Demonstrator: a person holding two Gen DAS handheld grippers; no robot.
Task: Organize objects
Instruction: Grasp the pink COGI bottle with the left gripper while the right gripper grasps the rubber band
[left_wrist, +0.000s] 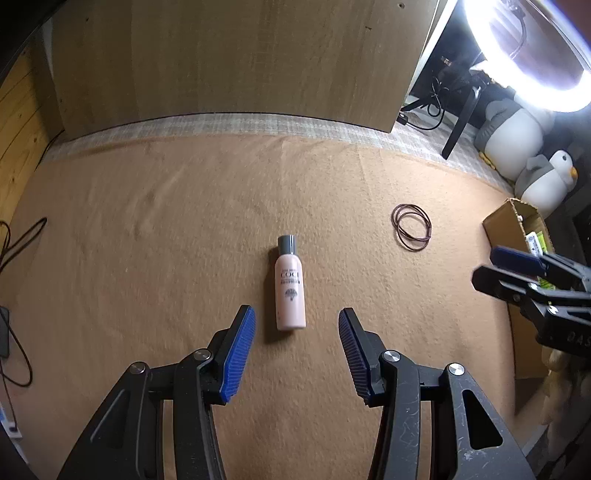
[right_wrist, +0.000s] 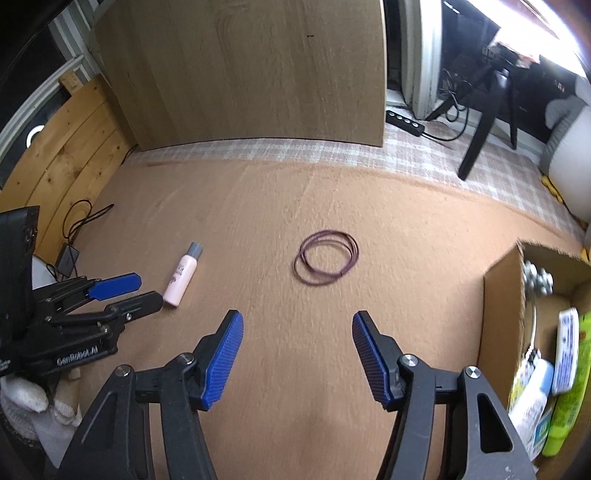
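Left tool: your jaws stand apart, empty; the pale pink plastic bottle with grey cap lies just ahead of them.
Right tool: apart, empty; the thin purple elastic loops lie ahead.
Done: the brown cardboard box at your right holds several items.
Left: bottle and loops.

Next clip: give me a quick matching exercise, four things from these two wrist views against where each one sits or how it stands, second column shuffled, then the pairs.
Things:
1. pink bottle
2. hair ties
3. cardboard box
4. left gripper

Places or states:
A. at the blanket's right edge, holding tubes and bottles
B. open, nothing between its fingers
C. lying flat, grey cap pointing away
D. thin loops overlapping on the blanket

Pairs: 1-C, 2-D, 3-A, 4-B
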